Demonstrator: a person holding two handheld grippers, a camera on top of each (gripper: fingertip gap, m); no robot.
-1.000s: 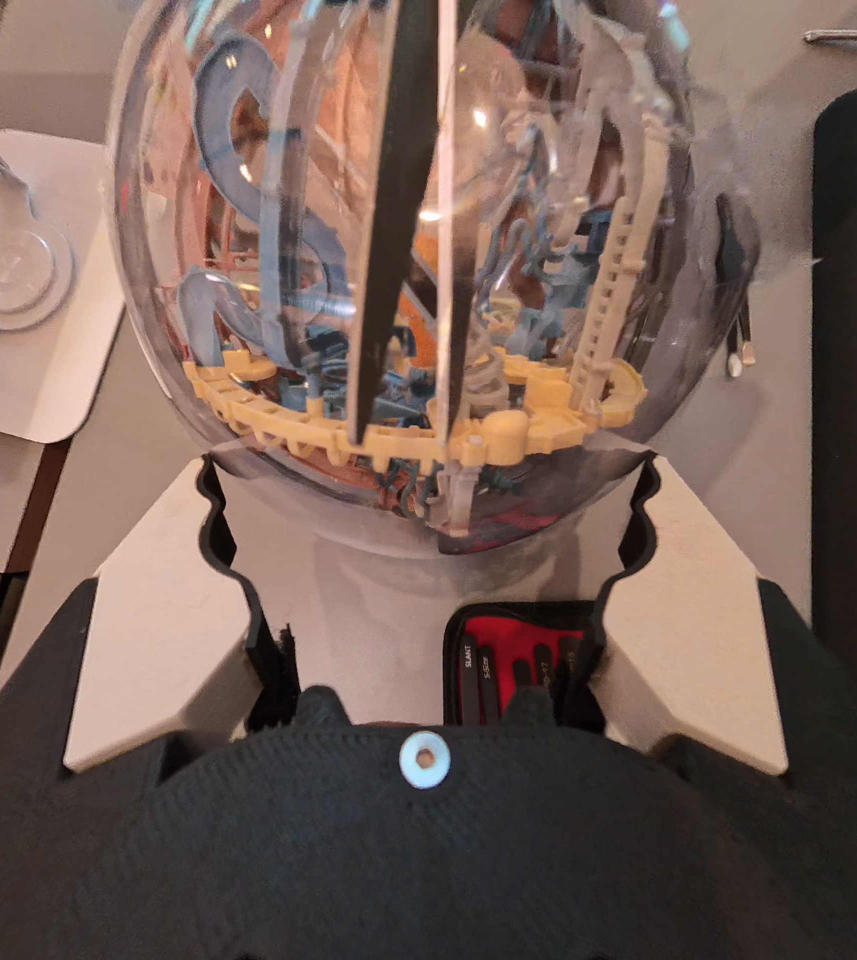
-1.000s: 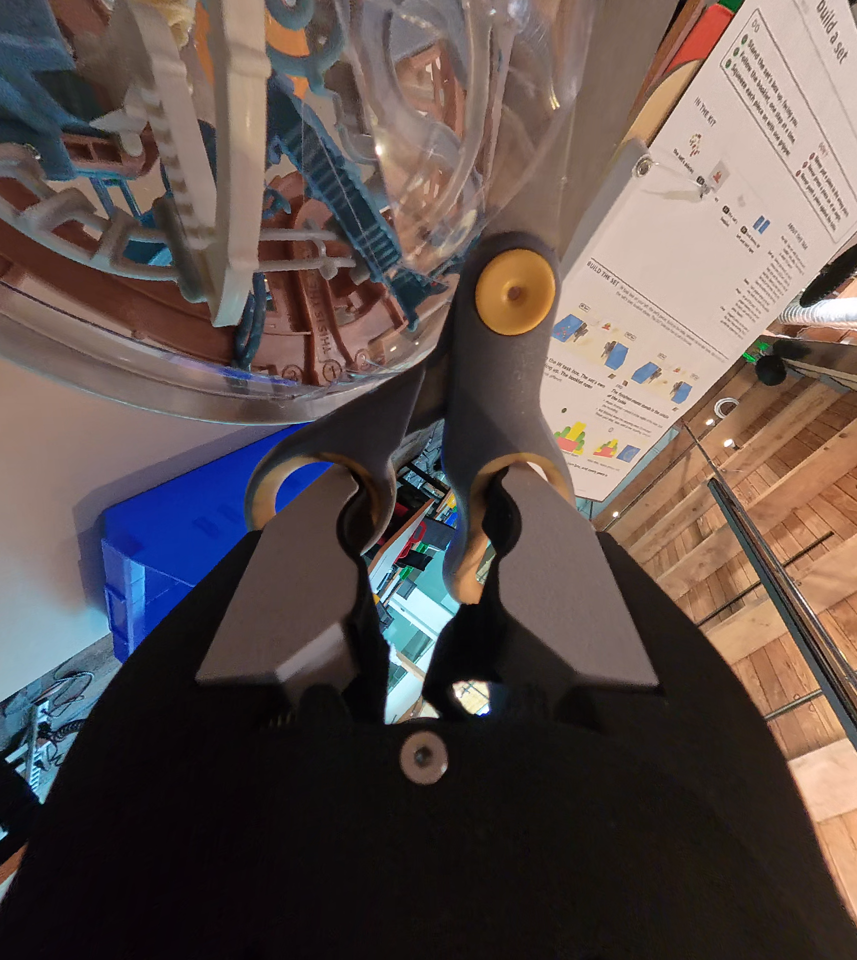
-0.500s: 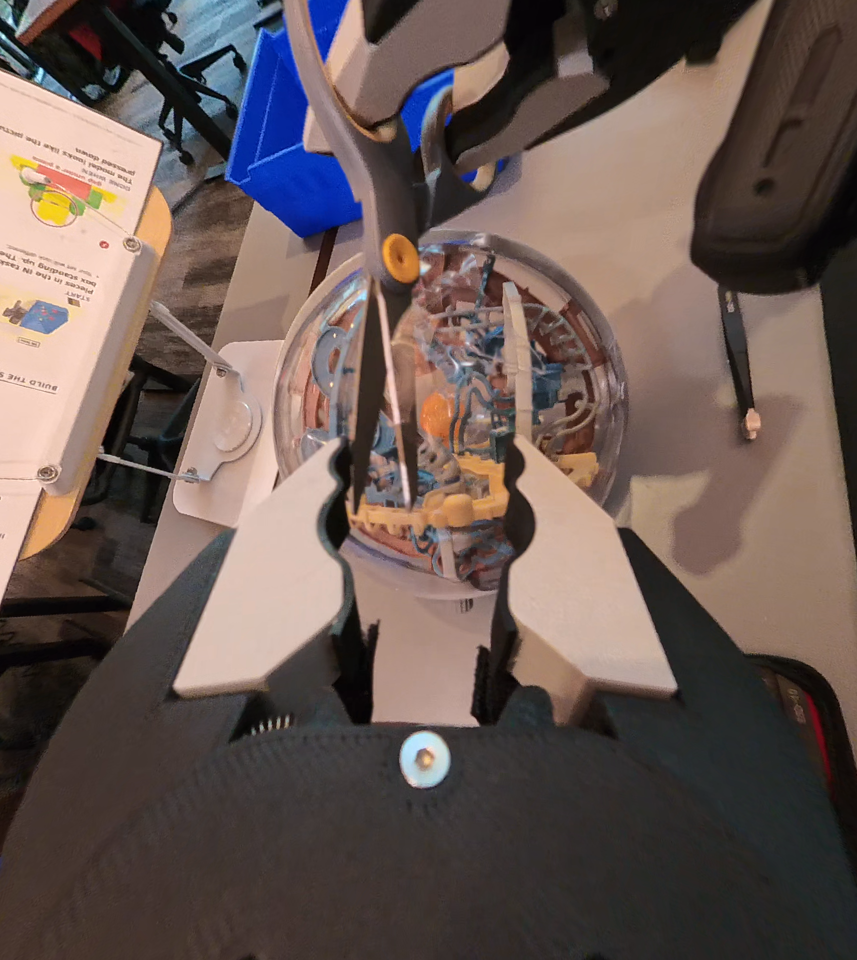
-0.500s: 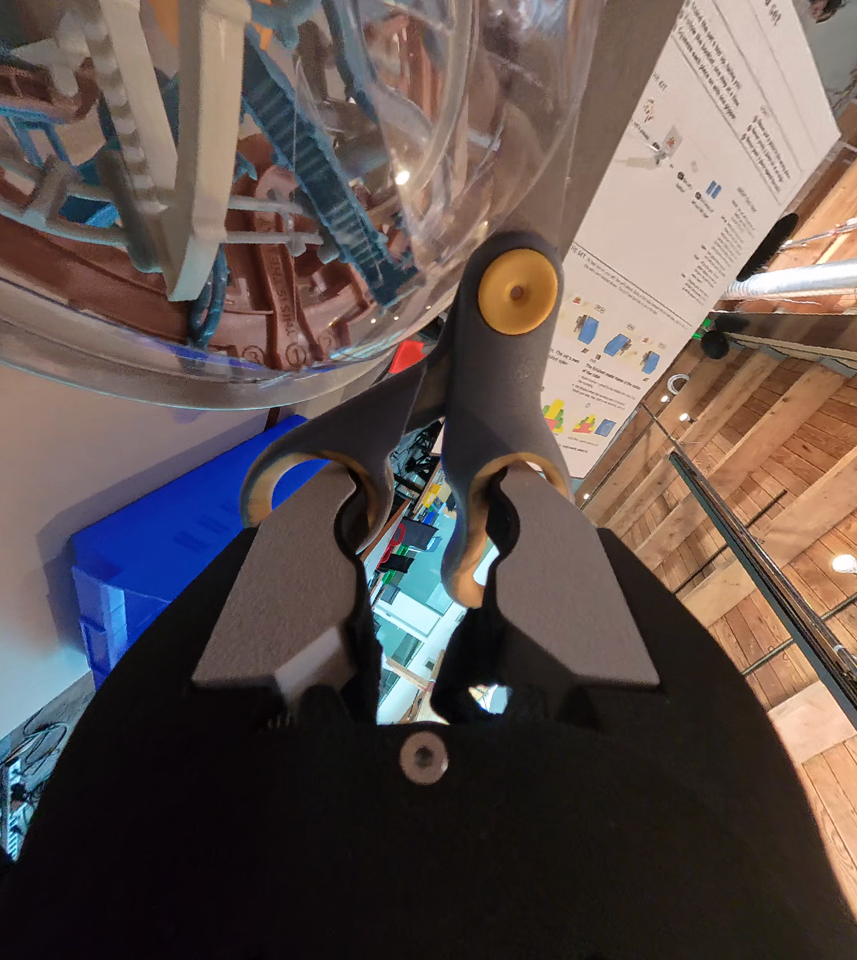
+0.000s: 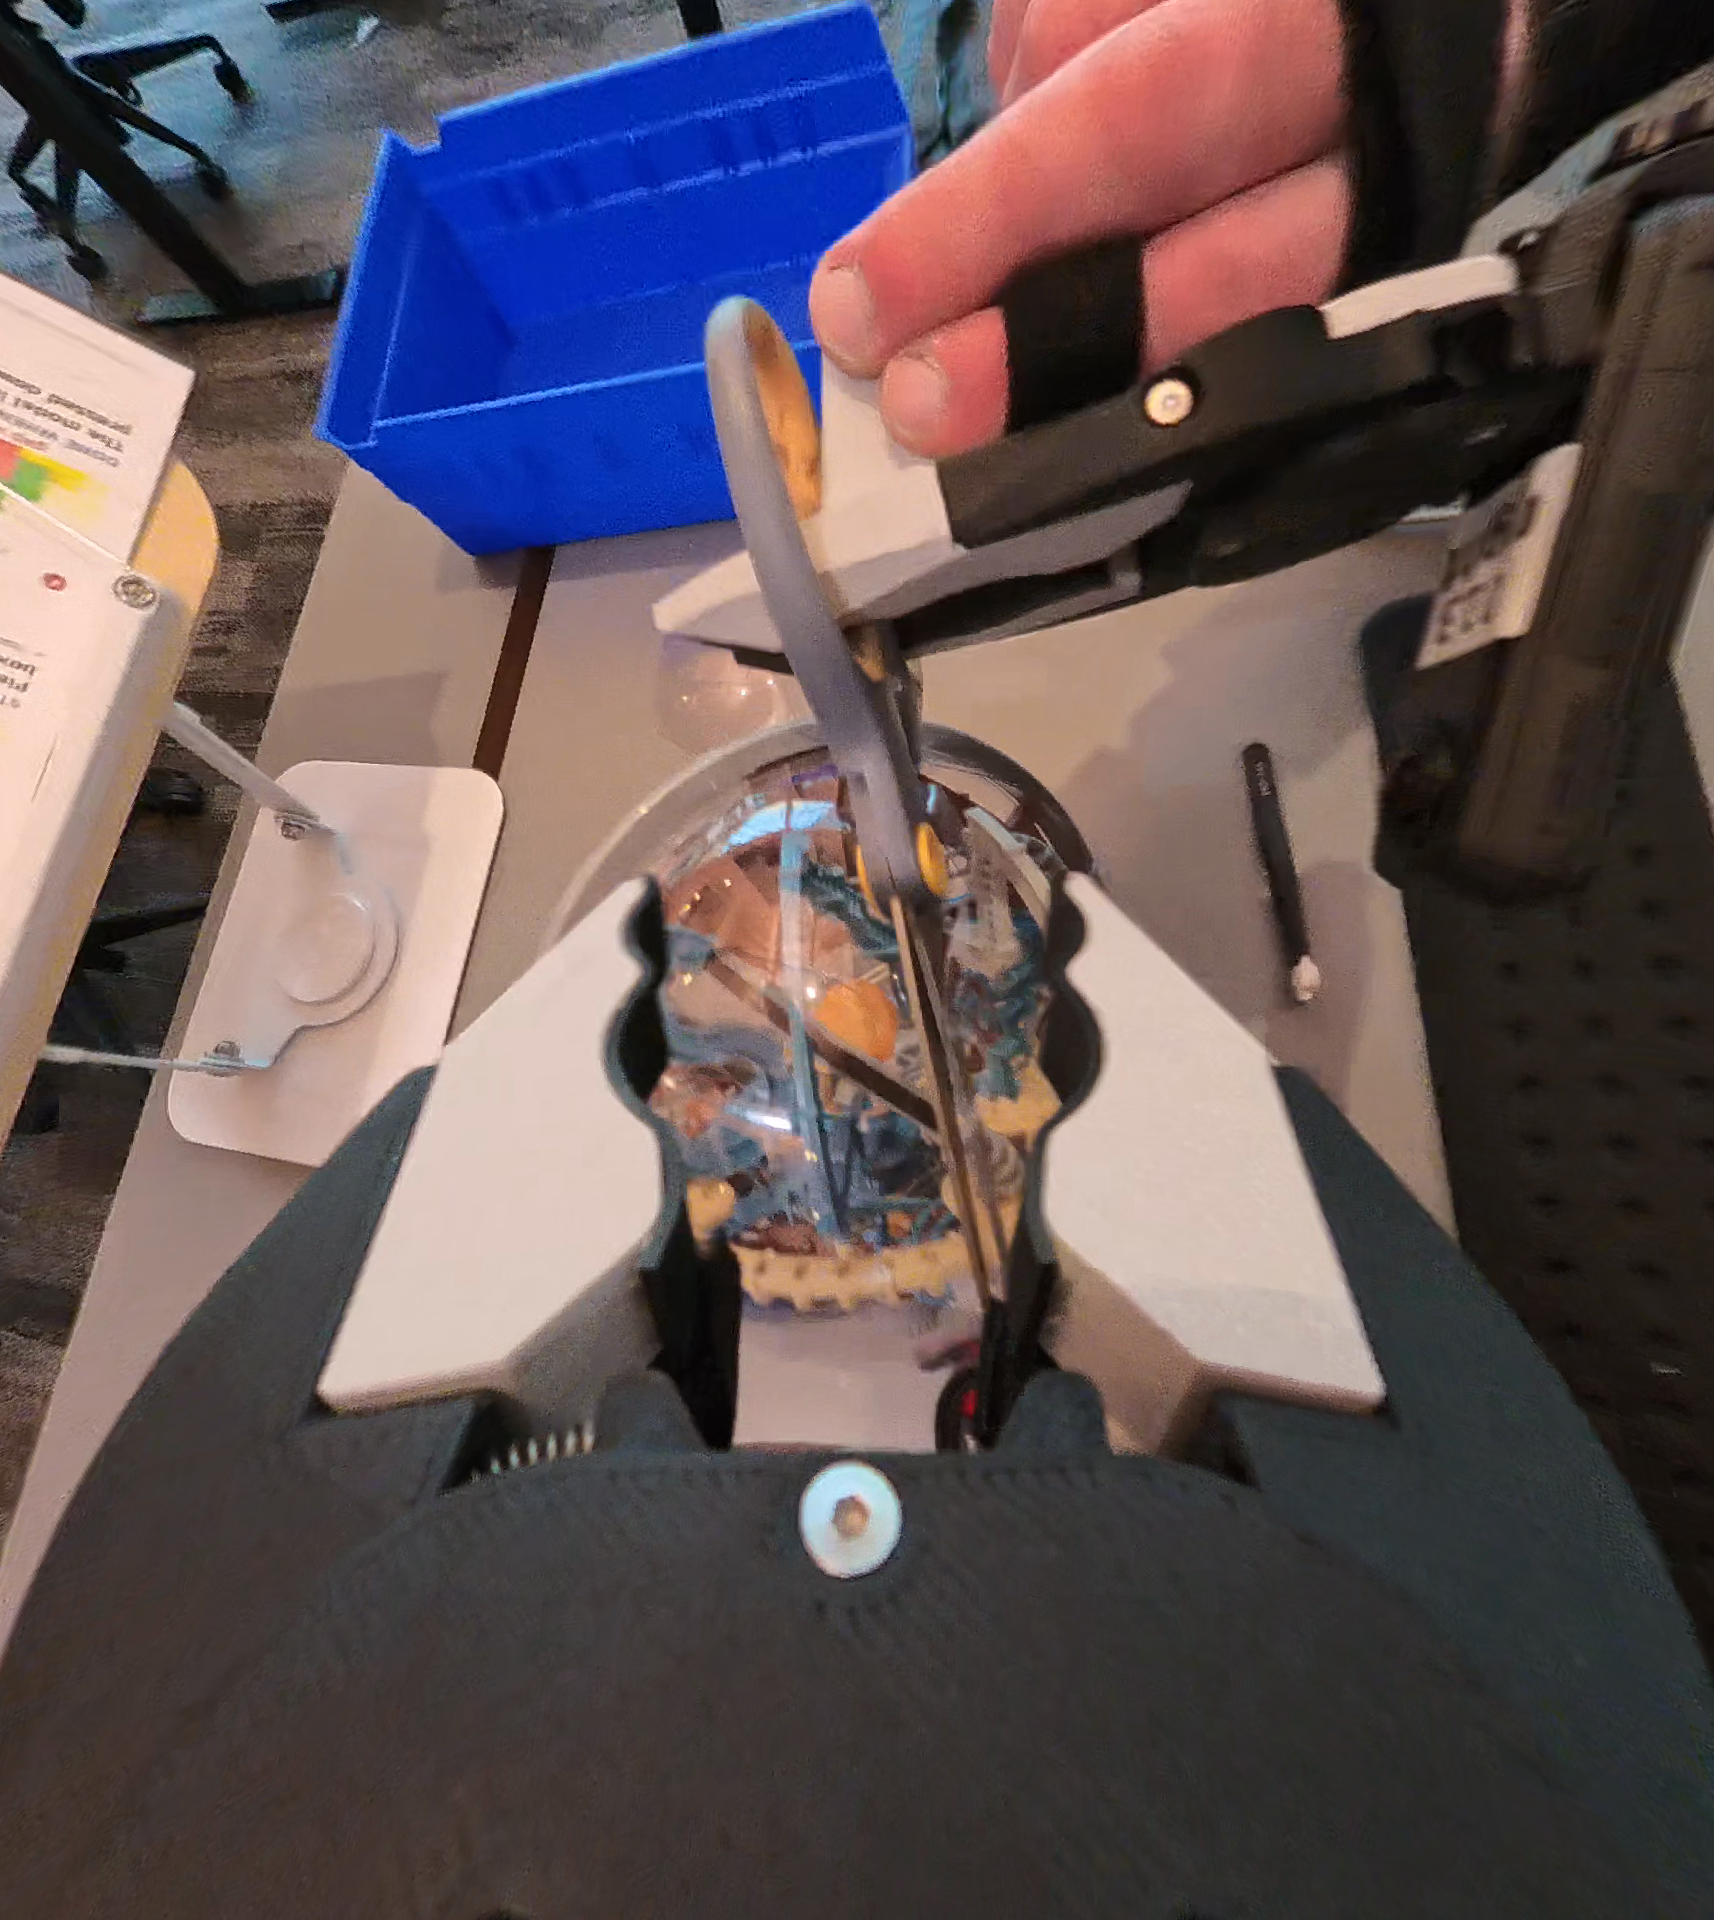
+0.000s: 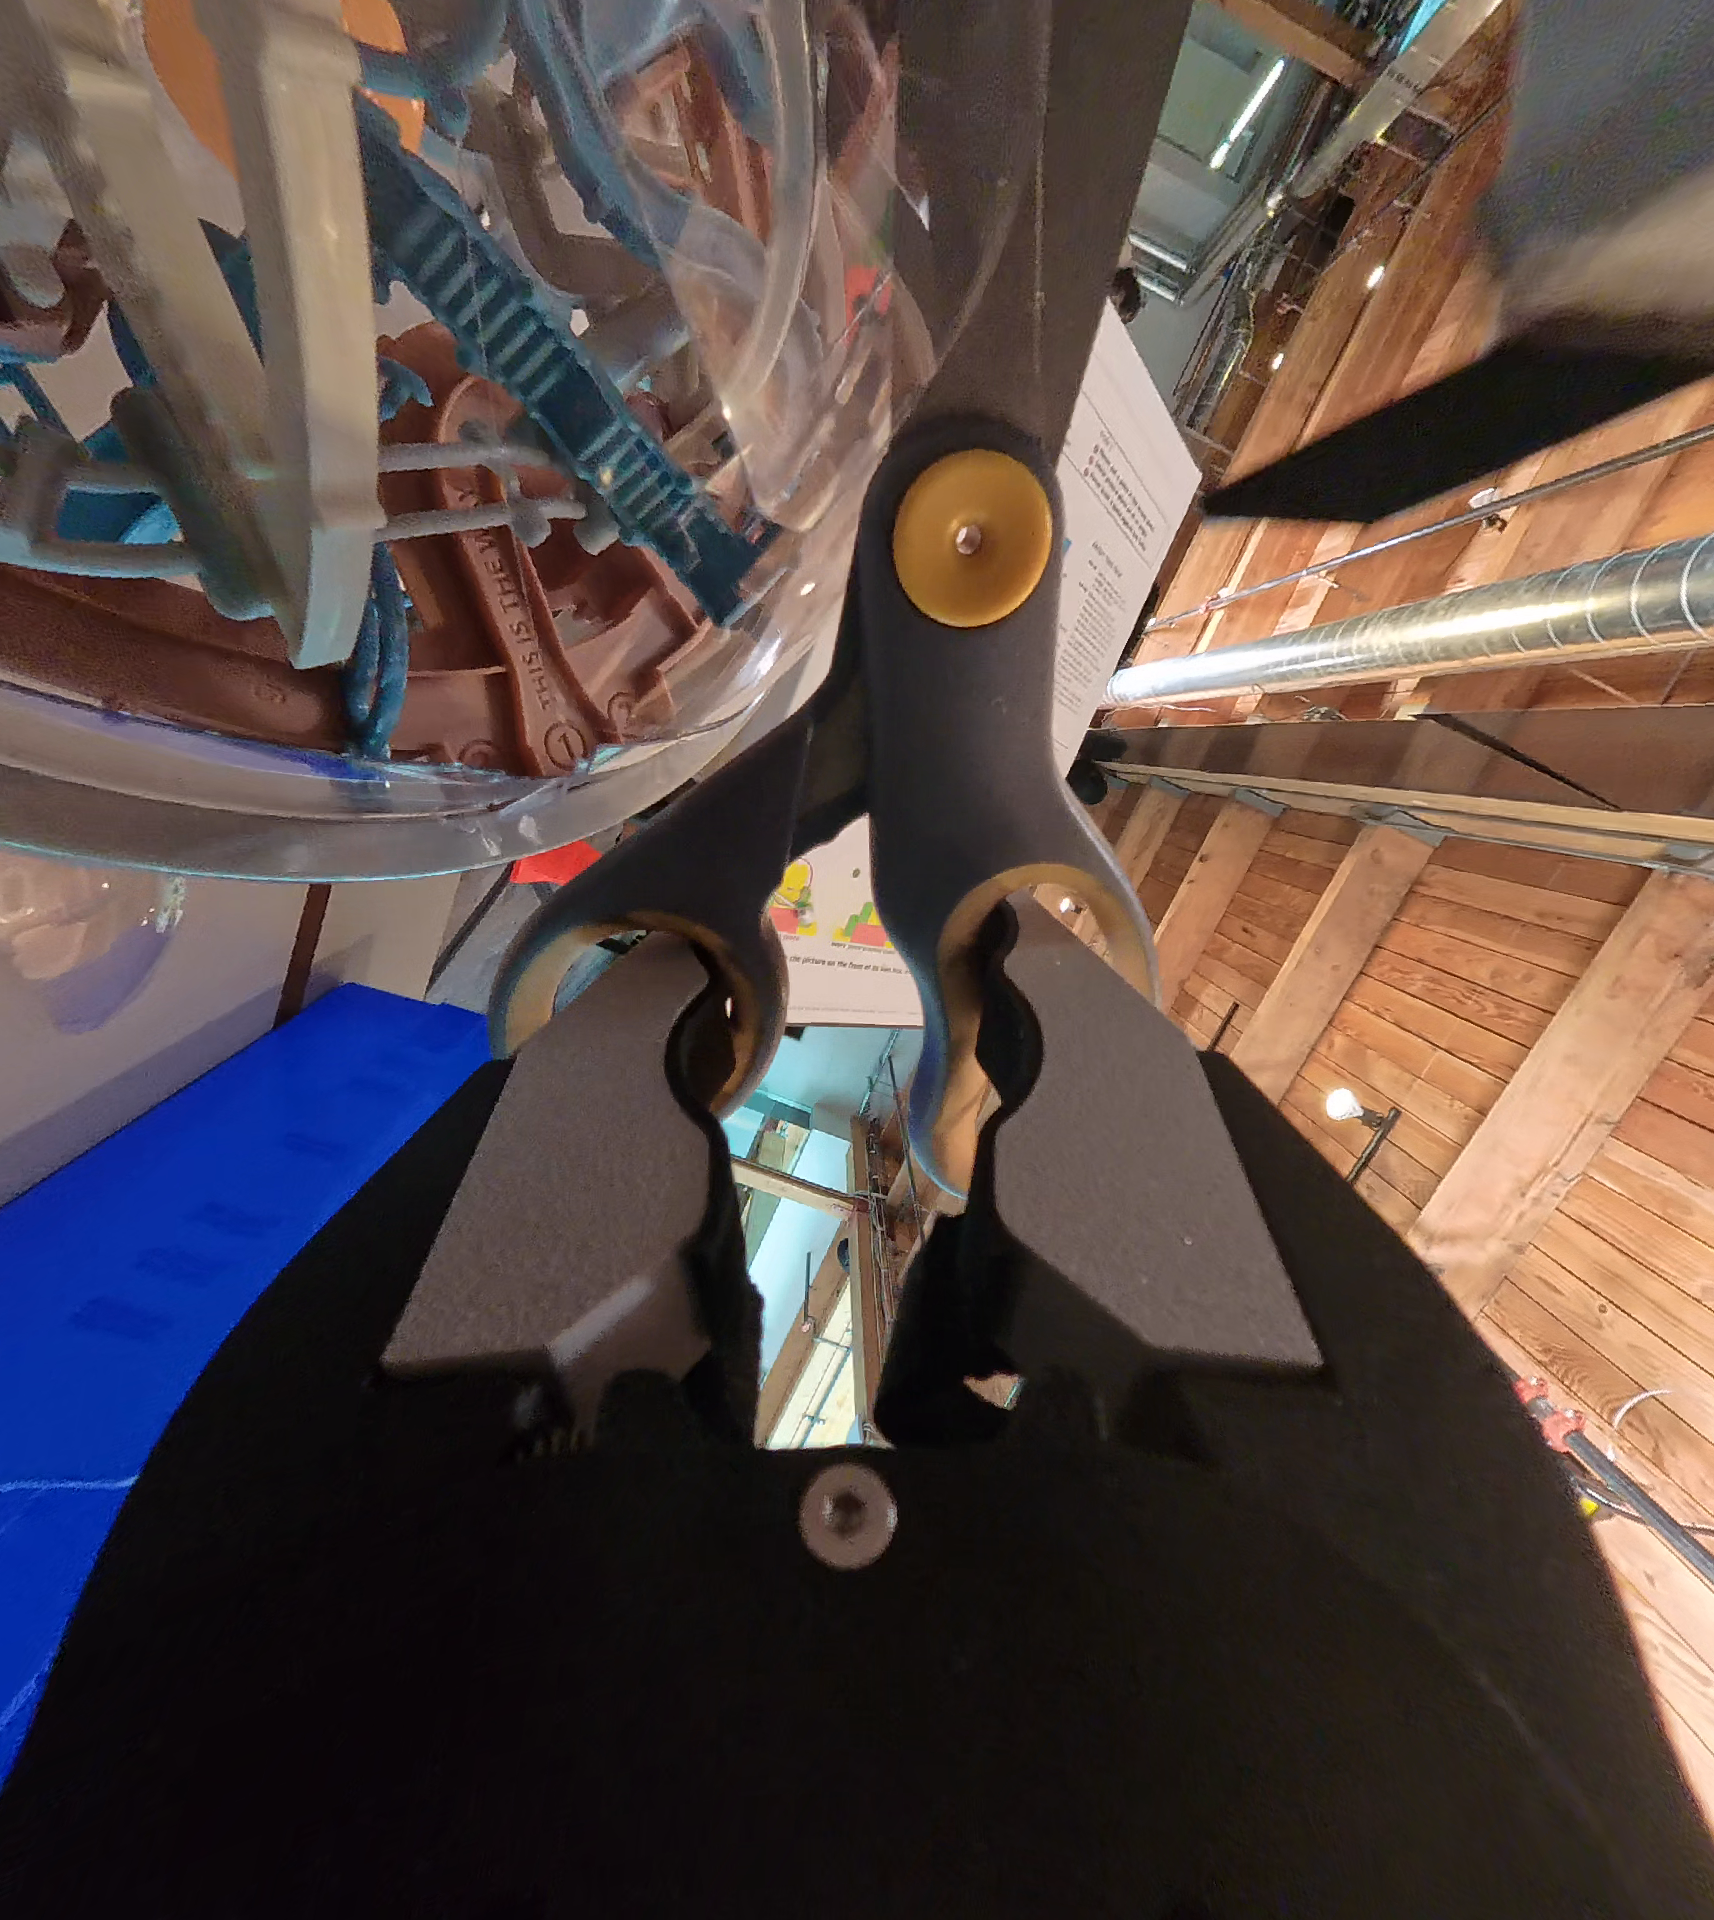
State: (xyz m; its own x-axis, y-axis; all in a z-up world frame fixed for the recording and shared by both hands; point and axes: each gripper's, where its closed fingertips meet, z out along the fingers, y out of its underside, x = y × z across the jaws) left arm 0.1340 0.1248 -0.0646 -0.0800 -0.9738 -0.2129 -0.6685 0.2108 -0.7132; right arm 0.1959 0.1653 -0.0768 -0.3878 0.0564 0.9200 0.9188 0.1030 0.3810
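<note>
scissors (image 6: 946,665), grey-handled with a yellow pivot, hang from the right hand-held gripper (image 6: 858,997): its two fingers are pushed apart inside the handle loops, one finger in each loop, so the handles stand spread and the tool is carried that way. seen from the left wrist, the scissors (image 5: 837,665) point down over a clear plastic maze ball (image 5: 832,1091), blades slanting across its front; i cannot tell whether they touch the shell. a bare hand (image 5: 1092,208) with a black strap works the right hand-held gripper (image 5: 832,509). the left hand-held gripper (image 5: 848,1049) is partly open, its grey fingers framing the ball on either side with nothing pinched between them; whether they touch it is unclear. the ball sits on the grey bench (image 5: 604,644). a blue bin (image 5: 624,270) stands at the far edge, a white plate with a clear disc (image 5: 333,945) lies to the left beside a printed board (image 5: 11,665), and a thin black tool (image 5: 1279,873) lies to the right near a black perforated mat (image 5: 1611,1143).
</note>
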